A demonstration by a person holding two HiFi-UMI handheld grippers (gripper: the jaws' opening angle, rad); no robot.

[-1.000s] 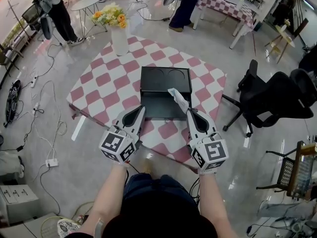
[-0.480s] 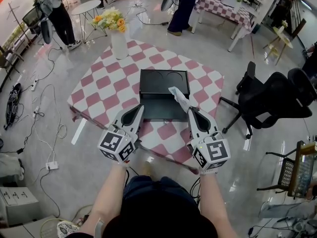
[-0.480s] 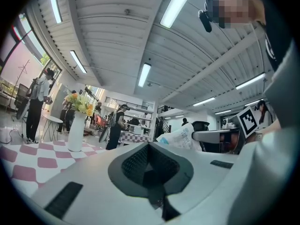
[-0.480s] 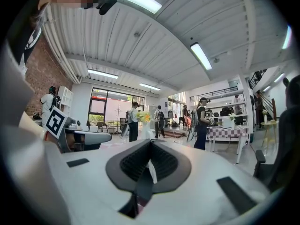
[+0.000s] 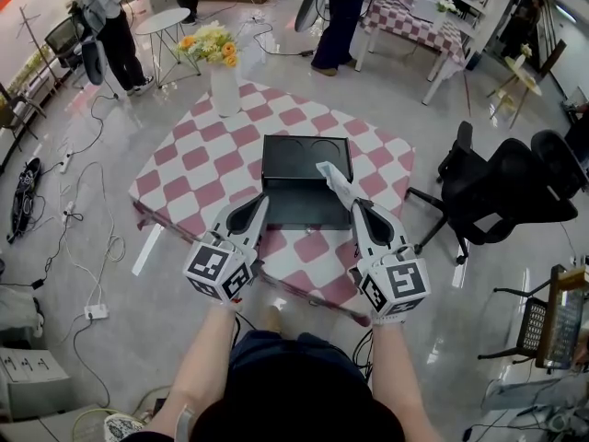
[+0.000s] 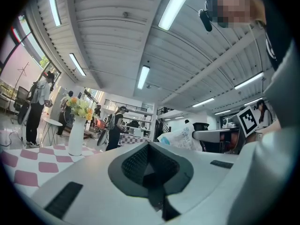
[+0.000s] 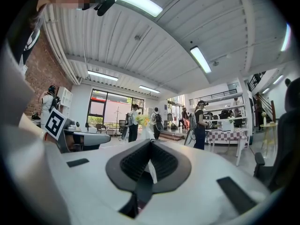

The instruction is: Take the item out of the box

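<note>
The right gripper (image 5: 355,206) pinches the white wrapped item (image 5: 333,180) at frame centre, over the right side of the black box (image 5: 294,159). The left gripper (image 5: 261,201), just left of it, has its jaws pressed together, empty.

The black box (image 5: 306,178) stood open-topped at mid-table, its walls the only rim to clear; the table (image 5: 198,159) lay bare left of the box and along the near edge, leaving wide passage there; a tall vase (image 5: 225,88) of flowers stood at the far left corner, well apart from the box; an office chair (image 5: 515,187) crowded the floor right of the table; the left gripper (image 5: 261,201) and right gripper (image 5: 353,204) hovered at the box's near wall with free space between them; the white packet (image 5: 336,180), pinched in the right gripper, hung over the box's right side, partly blocking that entry.
</note>
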